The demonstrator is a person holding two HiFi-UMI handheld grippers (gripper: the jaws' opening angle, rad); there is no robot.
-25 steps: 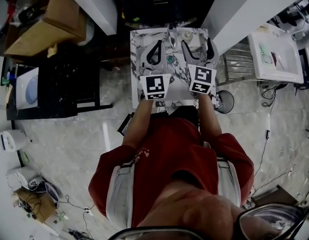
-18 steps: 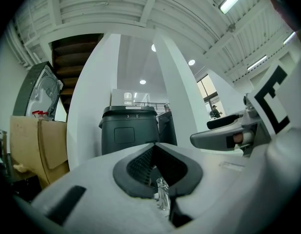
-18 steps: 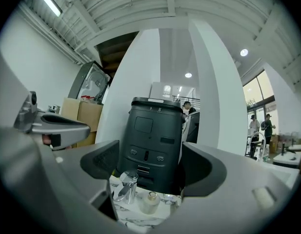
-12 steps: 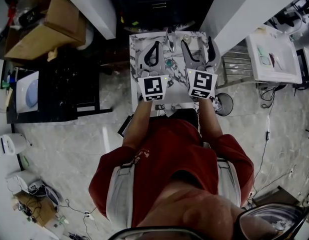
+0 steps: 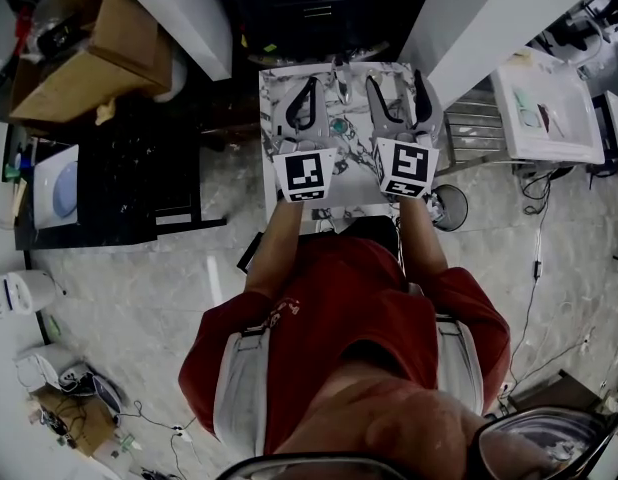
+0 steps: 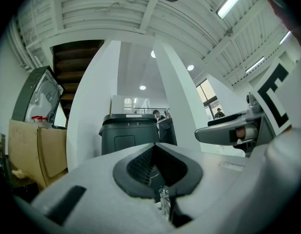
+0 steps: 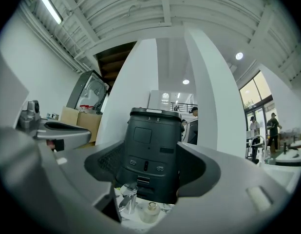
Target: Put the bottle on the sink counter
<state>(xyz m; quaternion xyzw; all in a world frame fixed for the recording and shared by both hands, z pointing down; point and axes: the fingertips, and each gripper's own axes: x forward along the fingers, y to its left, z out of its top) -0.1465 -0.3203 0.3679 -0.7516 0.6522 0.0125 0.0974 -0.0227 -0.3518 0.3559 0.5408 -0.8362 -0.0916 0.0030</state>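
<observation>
A small pale bottle [image 7: 150, 211] with a gold cap stands on the marble sink counter [image 5: 279, 78], next to the chrome faucet [image 7: 127, 199]. My right gripper [image 7: 150, 179] hangs above the counter's right side, pointing level over the bottle. It is open with nothing between its fingers, and its jaws have just been closing a little. In the head view the right gripper [image 5: 395, 83] sits right of the faucet [image 5: 341, 83]. My left gripper [image 5: 309, 86] hovers over the counter's left side, shut and empty. In its own view the left gripper [image 6: 157, 147] shows the pads meeting.
A black bin-like unit [image 7: 153, 155] stands behind the counter between white columns [image 5: 189, 8]. Cardboard boxes [image 5: 99, 38] and a black shelf [image 5: 139, 158] are at the left. A metal rack [image 5: 474, 123], a white table [image 5: 549, 108] and a round bin [image 5: 449, 205] are at the right.
Both grippers have lifted slightly over the counter. The right gripper's jaws stand a little narrower than before. The left jaws stay together.
</observation>
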